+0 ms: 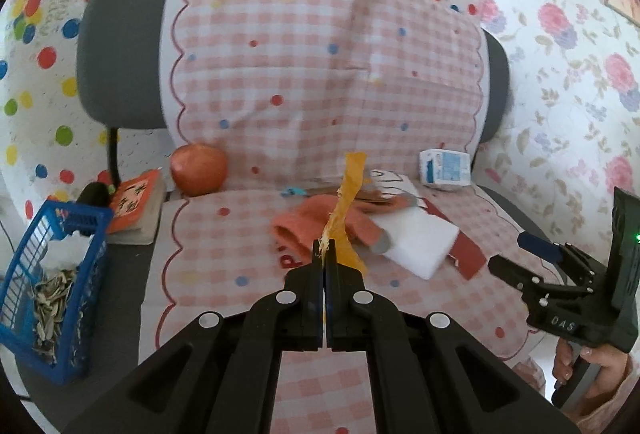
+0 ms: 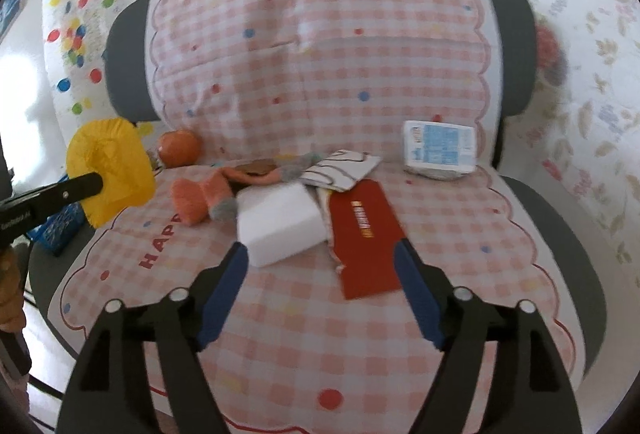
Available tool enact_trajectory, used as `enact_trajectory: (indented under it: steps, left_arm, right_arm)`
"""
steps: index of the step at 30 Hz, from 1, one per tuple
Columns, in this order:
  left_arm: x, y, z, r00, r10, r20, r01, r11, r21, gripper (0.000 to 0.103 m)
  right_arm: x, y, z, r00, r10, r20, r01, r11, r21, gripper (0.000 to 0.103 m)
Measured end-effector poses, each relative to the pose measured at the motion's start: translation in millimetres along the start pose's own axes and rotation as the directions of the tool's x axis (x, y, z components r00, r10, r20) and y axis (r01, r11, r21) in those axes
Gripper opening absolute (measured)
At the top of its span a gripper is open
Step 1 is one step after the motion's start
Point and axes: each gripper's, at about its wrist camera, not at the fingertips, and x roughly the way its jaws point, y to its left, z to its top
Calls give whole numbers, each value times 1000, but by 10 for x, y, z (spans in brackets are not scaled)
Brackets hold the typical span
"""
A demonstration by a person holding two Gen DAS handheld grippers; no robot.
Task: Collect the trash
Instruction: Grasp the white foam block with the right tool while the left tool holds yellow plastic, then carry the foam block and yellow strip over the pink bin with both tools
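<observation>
My left gripper [image 1: 325, 246] is shut on a crinkled yellow paper scrap [image 1: 347, 202], which sticks up from its tips above the chair seat [image 1: 224, 274]. In the right wrist view the same yellow scrap [image 2: 114, 170] hangs at the left, pinched by the left gripper [image 2: 98, 182]. My right gripper [image 2: 320, 248] stands open and empty, low over the seat. Between and just beyond its fingers lie a white foam block [image 2: 280, 226] and a red envelope [image 2: 366, 238]. A blue basket [image 1: 86, 220] holding seed shells and white tissue stands left of the chair.
On the seat lie an orange sock [image 1: 312, 226], an orange fruit [image 1: 199, 170], a tissue pack [image 1: 444, 170] and a patterned cloth [image 2: 340, 170]. An orange book [image 1: 136, 206] sits at the seat's left edge. A person's hand [image 1: 592, 370] holds the right gripper [image 1: 520, 258].
</observation>
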Motion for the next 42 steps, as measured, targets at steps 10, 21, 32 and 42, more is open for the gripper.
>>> enact_trajectory:
  steps: [10,21,32,42]
  left_arm:
    - [105,157,-58,1000,-2,-17,1,999,-37,0]
    - [170,129,-118,999,-17,-40,16,999,-38,1]
    - [-135,-14,5,999,-24,27,24,1000,-5,1]
    - [-389,-358,-10,994,-87,67,84,995,49,1]
  right_arm:
    - [515,154,75,998,5,-69,-10,997,-77,82]
    - [733,310,104,994,14,-112,-36,981,-193,71]
    - [39,207,305,998,-56,36,60,989,-136,55]
    - [-611,-4,221,992,-38,121,41,999,-28,57]
